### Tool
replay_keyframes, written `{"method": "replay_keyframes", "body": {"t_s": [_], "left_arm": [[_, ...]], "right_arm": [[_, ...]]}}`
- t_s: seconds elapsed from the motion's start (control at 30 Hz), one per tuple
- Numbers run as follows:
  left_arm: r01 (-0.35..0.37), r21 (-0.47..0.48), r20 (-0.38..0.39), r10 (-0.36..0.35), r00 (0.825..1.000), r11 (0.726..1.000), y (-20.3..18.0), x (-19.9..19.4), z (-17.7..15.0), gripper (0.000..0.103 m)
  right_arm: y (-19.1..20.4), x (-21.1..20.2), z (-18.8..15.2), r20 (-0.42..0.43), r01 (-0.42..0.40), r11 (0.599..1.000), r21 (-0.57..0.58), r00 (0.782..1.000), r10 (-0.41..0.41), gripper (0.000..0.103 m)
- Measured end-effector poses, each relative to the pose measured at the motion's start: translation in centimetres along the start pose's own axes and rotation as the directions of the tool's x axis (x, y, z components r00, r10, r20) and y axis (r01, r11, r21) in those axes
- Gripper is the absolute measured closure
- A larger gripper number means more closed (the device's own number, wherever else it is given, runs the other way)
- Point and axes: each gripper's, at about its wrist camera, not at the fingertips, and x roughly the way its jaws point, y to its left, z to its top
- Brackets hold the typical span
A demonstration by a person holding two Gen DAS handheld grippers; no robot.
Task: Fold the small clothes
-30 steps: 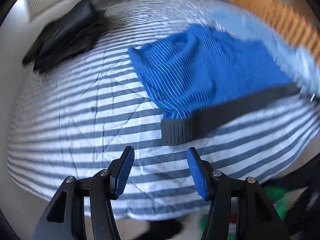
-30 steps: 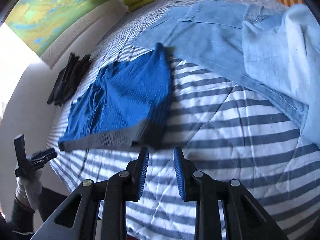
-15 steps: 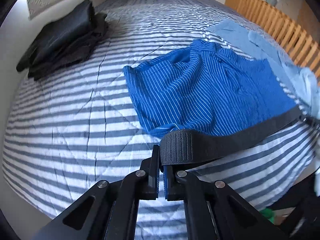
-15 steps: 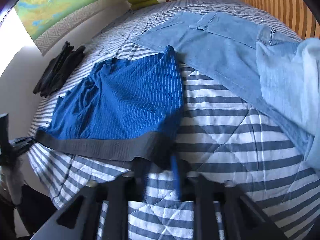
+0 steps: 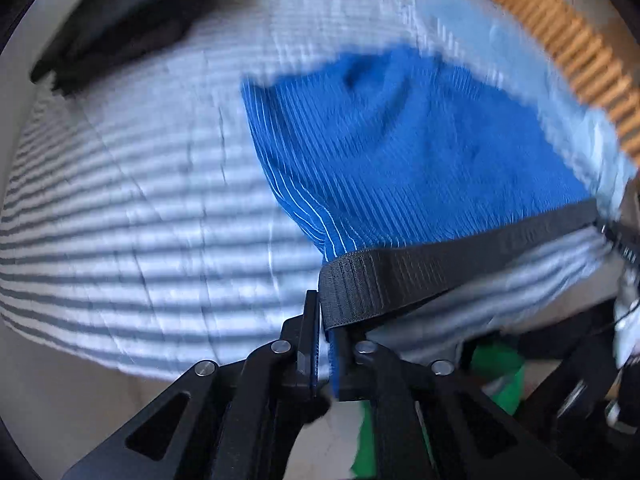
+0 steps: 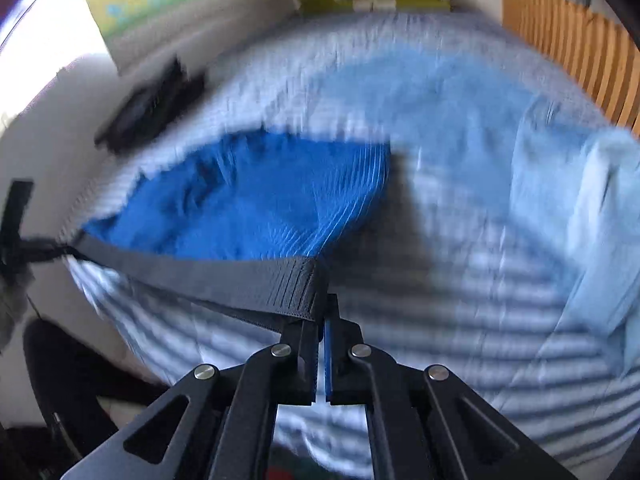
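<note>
Gripping opposite ends of the dark waistband (image 5: 420, 276), the left hand-held gripper (image 5: 326, 336) and right hand-held gripper (image 6: 322, 316), apart a second ago, now stretch the blue shorts (image 6: 248, 196) taut, lifting them off the striped bed (image 5: 132, 208), ready to fold

Blurred by motion in both views: bed (image 5: 120, 200) stripes, dark pile (image 5: 120, 20), pale denim (image 6: 460, 120). Band (image 5: 420, 272) corners hidden between the closed pads of left tongs (image 5: 325, 344) and right tongs (image 6: 322, 344). Smeared beyond telling: green thing (image 5: 496, 376) below the bed edge.
</note>
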Motion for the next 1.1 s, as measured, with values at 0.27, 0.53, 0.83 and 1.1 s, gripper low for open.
{"method": "replay_keyframes", "body": {"t_s": [0.27,0.53,0.83,1.1], "left_arm": [[0.024,0.018,-0.012,-0.024,1.0,1.0,1.5,-1.2,-1.4,0.072],[0.142,-0.127,0.154,-0.121,0.981,0.982,6.1,-4.2,3.5,0.067],[0.136,-0.184,0.222,-0.093,0.971,0.974,8.1,0.0,9.3,0.067],[0.192,-0.139,0.27,-0.149,0.951,0.972,8.6,2.8,11.2,0.066]], "right_arm": [[-1.5,-3.1,-0.2,0.008,-0.007,0.999,-0.037,1.0,0.007,0.09],[3.0,-4.0,8.7,0.126,-0.167,0.985,-0.049,0.977,0.172,0.09],[17.3,6.8,18.8,-0.055,-0.31,0.933,-0.185,0.951,0.305,0.09],[21.4,15.7,21.7,-0.191,-0.31,0.94,-0.141,0.94,0.282,0.09]]}}
